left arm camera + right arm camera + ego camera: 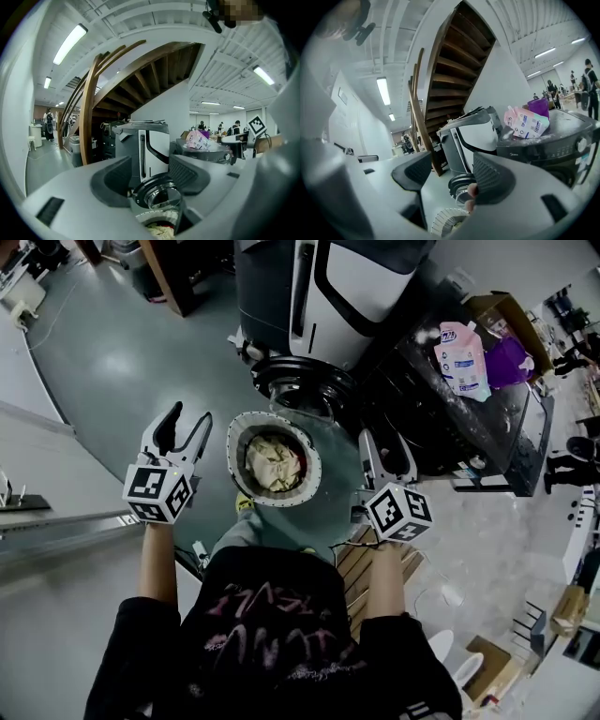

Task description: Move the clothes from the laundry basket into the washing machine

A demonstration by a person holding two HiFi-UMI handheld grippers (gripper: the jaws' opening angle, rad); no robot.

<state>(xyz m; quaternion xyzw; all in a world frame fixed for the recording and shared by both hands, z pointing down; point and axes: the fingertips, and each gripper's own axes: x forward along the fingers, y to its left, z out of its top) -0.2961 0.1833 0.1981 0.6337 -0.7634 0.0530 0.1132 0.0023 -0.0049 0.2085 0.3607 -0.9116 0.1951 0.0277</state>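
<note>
A round white laundry basket (233, 439) stands on the floor in front of me, with cream and yellow clothes (274, 465) inside. Just beyond it a round glass door (300, 385) hangs open beside the black washing machine (469, 432). My left gripper (189, 418) hovers left of the basket, open and empty. My right gripper (387, 454) hovers right of it, also open and empty. The left gripper view looks between its jaws (149, 176) at the door (157, 194) and the clothes (161, 230). Through the right gripper's jaws (452, 176) I see the basket rim (443, 222) and the door (461, 185).
A grey and white machine (328, 287) stands behind the door. A pink detergent pouch (462, 357) and a purple item (506, 362) lie on top of the black machine. A wooden slatted piece (361, 563) lies by my right arm. A wooden staircase (89, 117) rises to the left.
</note>
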